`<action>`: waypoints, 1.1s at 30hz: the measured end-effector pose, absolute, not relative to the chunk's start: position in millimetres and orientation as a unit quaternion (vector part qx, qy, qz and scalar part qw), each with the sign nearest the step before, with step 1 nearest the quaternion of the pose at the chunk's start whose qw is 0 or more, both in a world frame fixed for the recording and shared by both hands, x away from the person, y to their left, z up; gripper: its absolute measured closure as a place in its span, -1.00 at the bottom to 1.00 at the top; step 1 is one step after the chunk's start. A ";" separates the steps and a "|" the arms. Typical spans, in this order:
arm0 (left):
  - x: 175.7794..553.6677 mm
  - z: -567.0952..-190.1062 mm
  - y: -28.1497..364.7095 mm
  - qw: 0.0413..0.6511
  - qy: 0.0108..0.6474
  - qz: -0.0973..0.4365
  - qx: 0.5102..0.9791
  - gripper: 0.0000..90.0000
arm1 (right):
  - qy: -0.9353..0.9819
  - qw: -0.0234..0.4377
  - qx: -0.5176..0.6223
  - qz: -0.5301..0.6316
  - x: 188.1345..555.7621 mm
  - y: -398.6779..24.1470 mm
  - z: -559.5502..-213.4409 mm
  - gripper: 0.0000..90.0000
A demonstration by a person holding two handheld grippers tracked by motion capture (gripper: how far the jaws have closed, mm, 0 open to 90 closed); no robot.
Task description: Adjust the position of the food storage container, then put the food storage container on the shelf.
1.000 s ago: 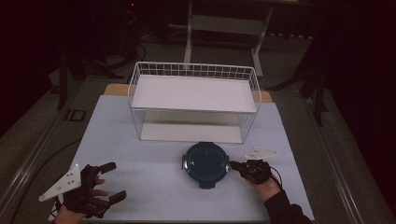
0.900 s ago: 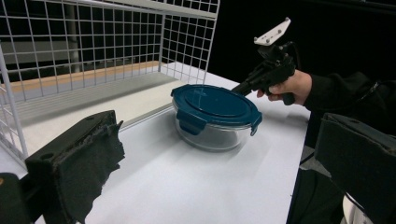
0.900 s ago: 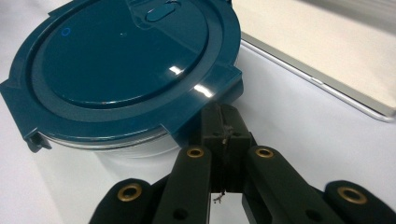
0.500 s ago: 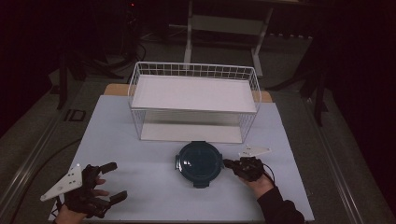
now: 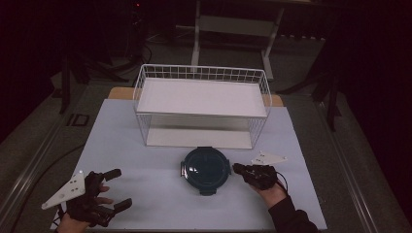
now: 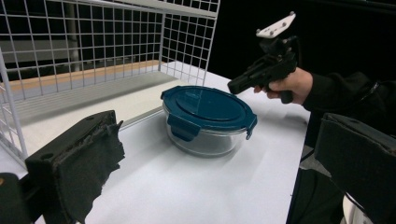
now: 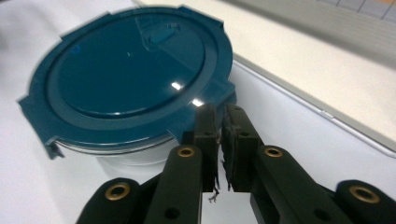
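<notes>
A dim room, seen from above: a white table (image 5: 145,194) with a white wire rack (image 5: 201,104) standing at its far side. A person's two hands come in from the near edge, each holding a black two-jaw gripper.

At the left, the left gripper (image 5: 118,188) rests near the table's front corner, well apart from everything else. Its jaws stand wide apart and hold nothing; in the left gripper view the two padded jaws frame the scene from either side with open air between them.

In the middle, just in front of the rack, sits a round glass container (image 5: 206,169) with a dark blue clip-on lid (image 6: 205,106). It stands upright on the table, outside the rack, and the lid looks seated on the bowl.

At the right, the right gripper (image 5: 239,168) points at the container's right side, its tip just beside the lid's rim. In the right gripper view its jaws are pressed nearly together, with only a thin slit between the pads and nothing caught in it; whether the tips touch the lid's clip cannot be told.

Judging from this, the work looks at an early stage: the container is not yet gripped or lifted, and both rack shelves are bare. What seems left is to take hold of the container or its lid.
</notes>
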State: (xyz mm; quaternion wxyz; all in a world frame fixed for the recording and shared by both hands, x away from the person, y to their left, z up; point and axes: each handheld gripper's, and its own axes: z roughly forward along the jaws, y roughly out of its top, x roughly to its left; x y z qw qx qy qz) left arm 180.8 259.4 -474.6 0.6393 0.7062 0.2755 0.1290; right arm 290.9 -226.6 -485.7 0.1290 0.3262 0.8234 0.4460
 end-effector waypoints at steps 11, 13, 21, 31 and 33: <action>185.0 -463.6 246.6 0.636 0.278 0.124 0.709 -0.99 | 0.788 0.109 0.311 0.520 267.4 -239.2 -459.3 -0.43; 185.5 -460.3 242.9 0.633 0.277 0.122 0.712 -0.99 | 0.789 0.113 0.300 0.524 264.3 -239.0 -456.1 -0.62; 189.4 -441.5 233.1 0.630 0.275 0.114 0.717 -0.99 | 0.785 0.158 0.273 0.534 251.7 -241.3 -441.6 -0.71; 207.0 -417.6 212.0 0.602 0.269 0.097 0.746 -1.00 | 0.778 0.198 0.241 0.545 235.8 -238.8 -422.2 -0.61; 212.4 -411.2 204.0 0.597 0.269 0.090 0.750 -1.00 | 0.776 0.205 0.239 0.546 233.6 -239.5 -419.9 -0.59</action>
